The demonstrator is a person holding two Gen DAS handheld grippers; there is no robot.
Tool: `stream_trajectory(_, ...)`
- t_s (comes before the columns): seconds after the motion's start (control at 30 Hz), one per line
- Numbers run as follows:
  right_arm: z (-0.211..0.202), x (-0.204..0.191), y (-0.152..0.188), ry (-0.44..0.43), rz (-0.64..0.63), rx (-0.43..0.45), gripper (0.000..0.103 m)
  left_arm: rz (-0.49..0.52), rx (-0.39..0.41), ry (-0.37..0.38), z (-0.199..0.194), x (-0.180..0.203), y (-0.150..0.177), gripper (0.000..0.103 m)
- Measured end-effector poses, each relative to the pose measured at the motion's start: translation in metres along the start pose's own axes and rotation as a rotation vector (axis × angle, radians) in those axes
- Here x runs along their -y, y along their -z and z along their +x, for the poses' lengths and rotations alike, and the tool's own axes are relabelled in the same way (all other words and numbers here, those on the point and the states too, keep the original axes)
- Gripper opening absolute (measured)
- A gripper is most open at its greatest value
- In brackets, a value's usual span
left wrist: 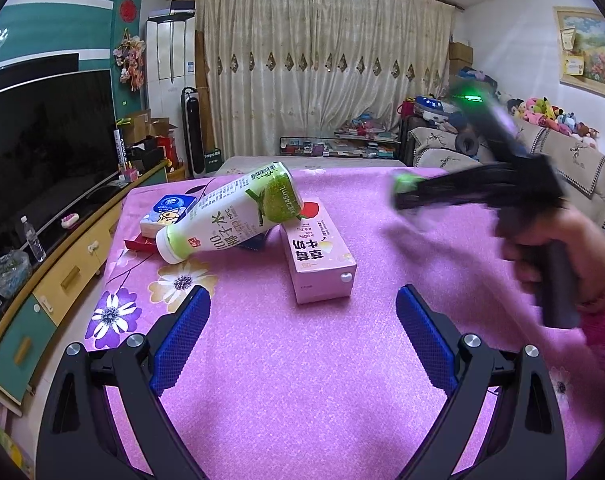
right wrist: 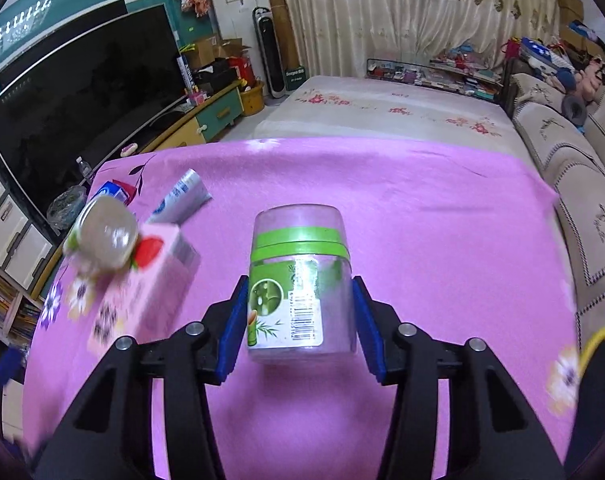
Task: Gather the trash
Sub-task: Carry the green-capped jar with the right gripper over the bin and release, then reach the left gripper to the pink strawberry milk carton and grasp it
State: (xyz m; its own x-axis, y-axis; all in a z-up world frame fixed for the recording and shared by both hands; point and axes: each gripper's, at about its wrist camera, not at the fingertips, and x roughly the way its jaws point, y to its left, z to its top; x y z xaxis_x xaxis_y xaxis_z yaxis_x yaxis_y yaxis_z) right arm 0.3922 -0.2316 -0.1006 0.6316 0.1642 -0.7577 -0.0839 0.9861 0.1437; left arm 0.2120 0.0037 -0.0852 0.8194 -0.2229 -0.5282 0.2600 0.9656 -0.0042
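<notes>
My right gripper (right wrist: 300,320) is shut on a clear plastic jar (right wrist: 300,280) with a green band and green label, held above the pink cloth. In the left wrist view that gripper (left wrist: 406,188) shows blurred at the right, with the jar's green just visible. My left gripper (left wrist: 302,316) is open and empty over the cloth. Ahead of it lie a pink strawberry milk carton (left wrist: 320,252) and a white and green coconut water bottle (left wrist: 230,216) leaning on it. The carton (right wrist: 150,280) and bottle (right wrist: 102,240) appear blurred at the left in the right wrist view.
A blue and white tissue pack (left wrist: 168,210) and a red packet (left wrist: 140,245) lie behind the bottle. A white tube (right wrist: 180,198) lies on the pink cloth (right wrist: 422,220). A TV (left wrist: 42,148) and cabinet stand left, a sofa (right wrist: 574,200) right. A yellow rim (right wrist: 600,340) shows at lower right.
</notes>
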Motion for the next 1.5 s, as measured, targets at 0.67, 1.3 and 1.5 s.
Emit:
stream_trajectory(0.67,-0.127,0.273,0.158,0.354,0.433,0.03,0.048,0.027,-0.124,-0.012,0.024,0.015,-0.002,0.093)
stream_trajectory(1.3,-0.111,0.319,0.186,0.415,0.499,0.003,0.062,-0.081,-0.236,-0.002,0.076,0.02,-0.036,0.093)
stream_trajectory(1.5,-0.113,0.311,0.186,0.393,0.483,0.014,0.062,-0.101,-0.257,-0.025,0.1,0.017,-0.049,0.093)
